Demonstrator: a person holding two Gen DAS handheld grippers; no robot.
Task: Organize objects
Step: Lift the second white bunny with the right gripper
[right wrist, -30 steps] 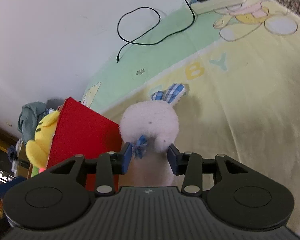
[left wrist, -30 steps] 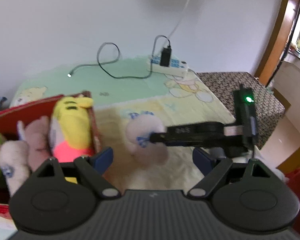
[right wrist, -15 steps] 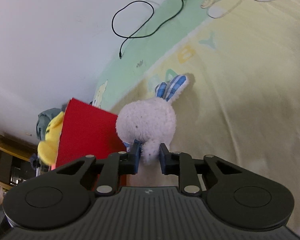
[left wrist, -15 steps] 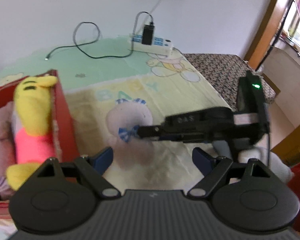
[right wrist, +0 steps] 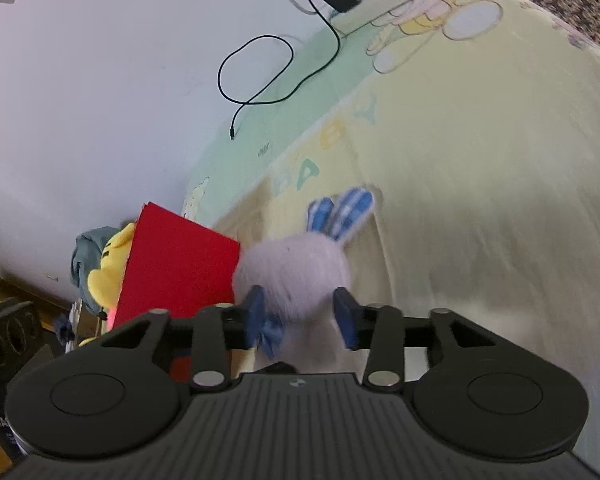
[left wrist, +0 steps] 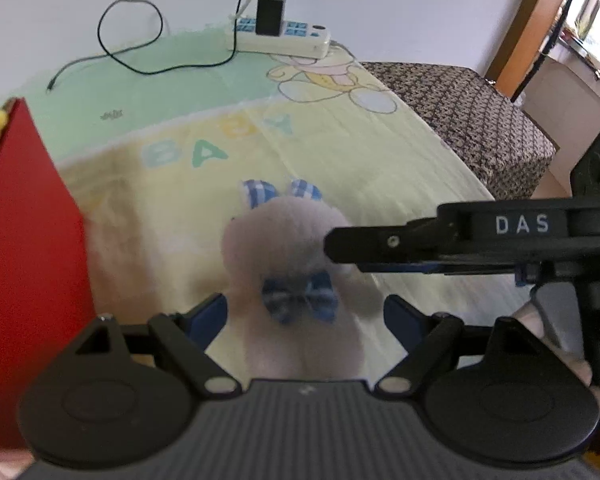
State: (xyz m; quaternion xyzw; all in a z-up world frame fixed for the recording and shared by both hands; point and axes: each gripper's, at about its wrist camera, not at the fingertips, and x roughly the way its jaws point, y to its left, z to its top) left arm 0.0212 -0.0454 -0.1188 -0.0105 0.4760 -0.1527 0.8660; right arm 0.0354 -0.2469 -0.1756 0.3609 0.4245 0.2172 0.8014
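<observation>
A pale plush bunny [left wrist: 276,240] with blue checked ears and a bow tie lies on the yellow baby blanket [left wrist: 380,184]. My left gripper [left wrist: 304,316] straddles its body below the bow. Its jaws are closing, and the pads stand just off the fur. From the right, my right gripper [left wrist: 329,246] reaches in to the bunny's head. In the right wrist view the right gripper [right wrist: 300,312] has the bunny [right wrist: 296,268] between its blue pads, its jaws opening. A red box [left wrist: 28,240] stands just left of the bunny.
A yellow plush toy [right wrist: 104,272] sticks out of the red box [right wrist: 180,256]. A white power strip [left wrist: 284,38] with a black charger and a looped black cable [left wrist: 140,68] lies at the blanket's far end by the wall. A dark patterned surface [left wrist: 460,108] lies to the right.
The left gripper has come down and forward over the bunny, the box sliding to the left edge. The right gripper pinched the bunny under its head, then spread its jaws again.
</observation>
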